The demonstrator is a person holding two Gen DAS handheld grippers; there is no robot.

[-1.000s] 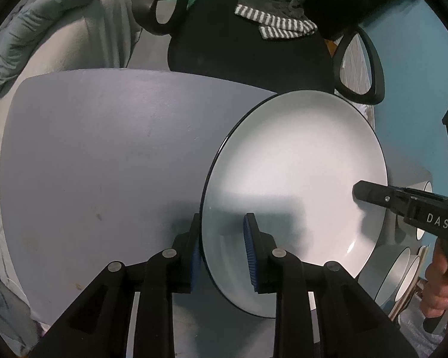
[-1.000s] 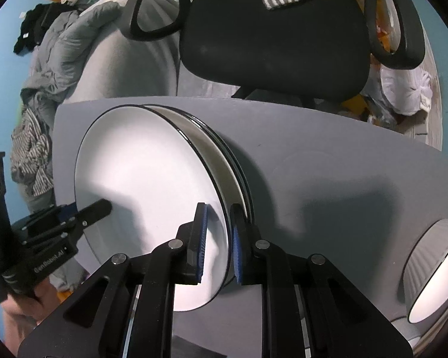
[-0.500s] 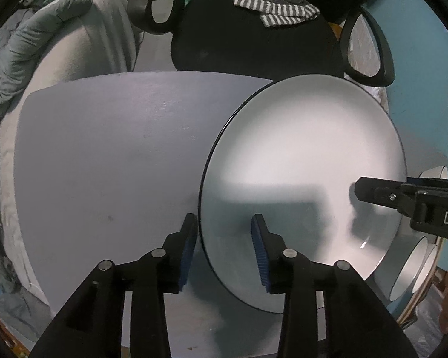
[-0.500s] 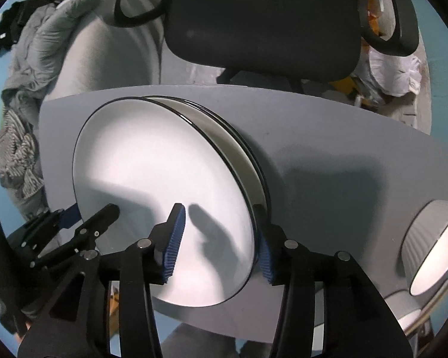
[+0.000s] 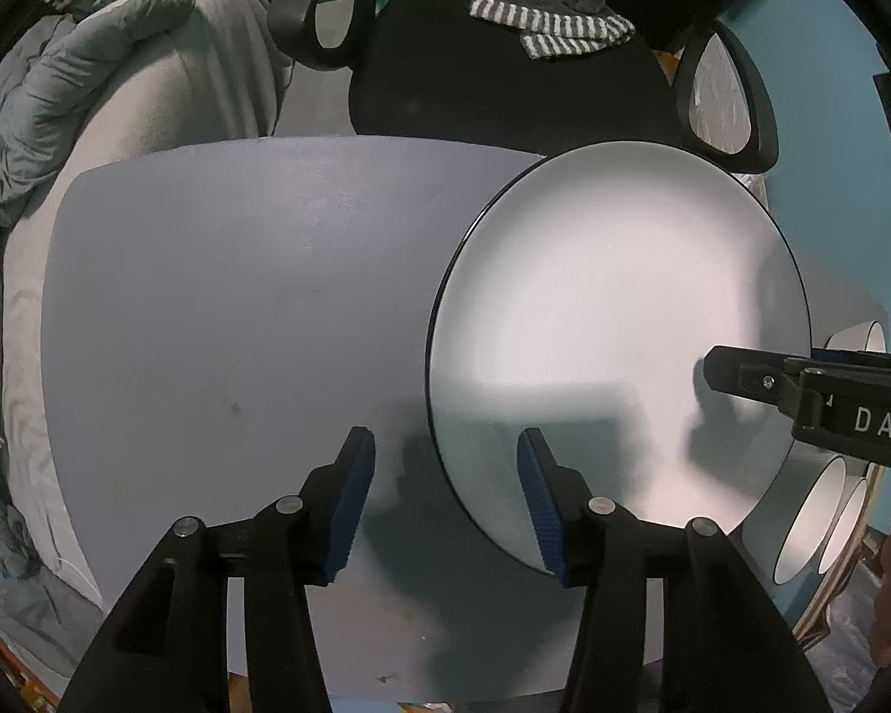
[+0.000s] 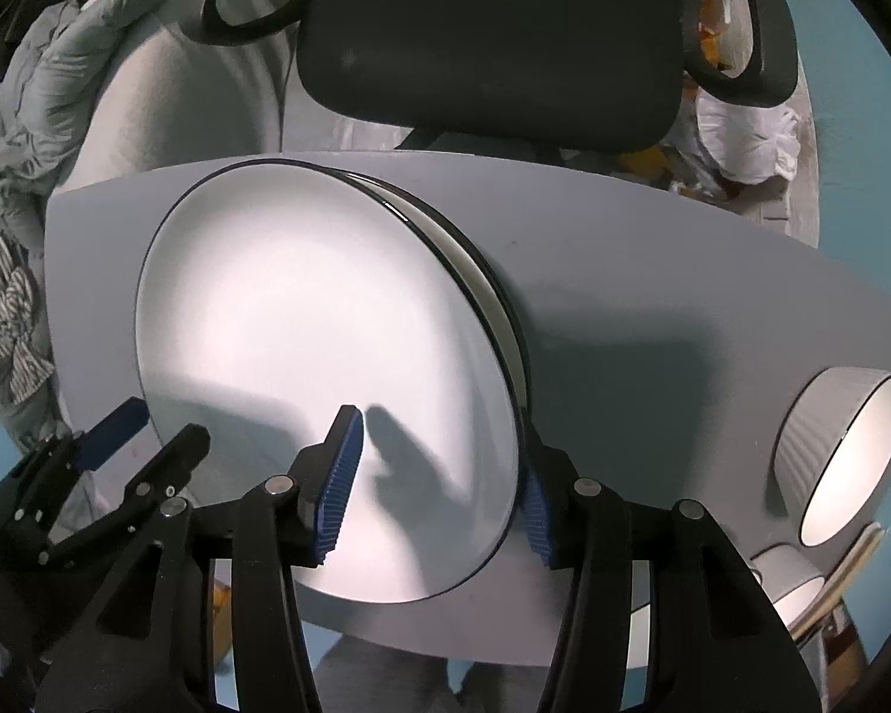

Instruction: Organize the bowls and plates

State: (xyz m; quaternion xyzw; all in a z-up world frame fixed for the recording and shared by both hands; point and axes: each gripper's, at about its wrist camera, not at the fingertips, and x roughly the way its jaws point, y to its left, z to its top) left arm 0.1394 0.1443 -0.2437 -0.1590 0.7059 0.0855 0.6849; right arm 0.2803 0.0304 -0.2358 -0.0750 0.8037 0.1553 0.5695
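Tabletop [image 5: 220, 309], grey and mostly bare, carries everything, and I'll place things from the plate stack. Behind the stack, beyond the table's far edge, stands a black office chair [image 6: 493, 47] with a striped cloth over it. The stack itself is a top plate [image 6: 303, 321] lying on at least one more plate [image 6: 493, 297], whose black rim peeks out on the side toward the bowls. A ribbed bowl [image 6: 843, 451] sits tipped on its side well apart from the stack, at the table's end, with more bowls [image 5: 820, 511] nested below it. The right gripper [image 6: 439, 481] straddles the near rim of the stack, its jaws opening, pads clear of the rim. The left gripper [image 5: 445, 499] hangs at the stack's opposite edge, jaws also opening, with the rim between them but not pinched. I judge the plate has just been set down and let go; next, both tools should lift clear and one should head for the bowls.
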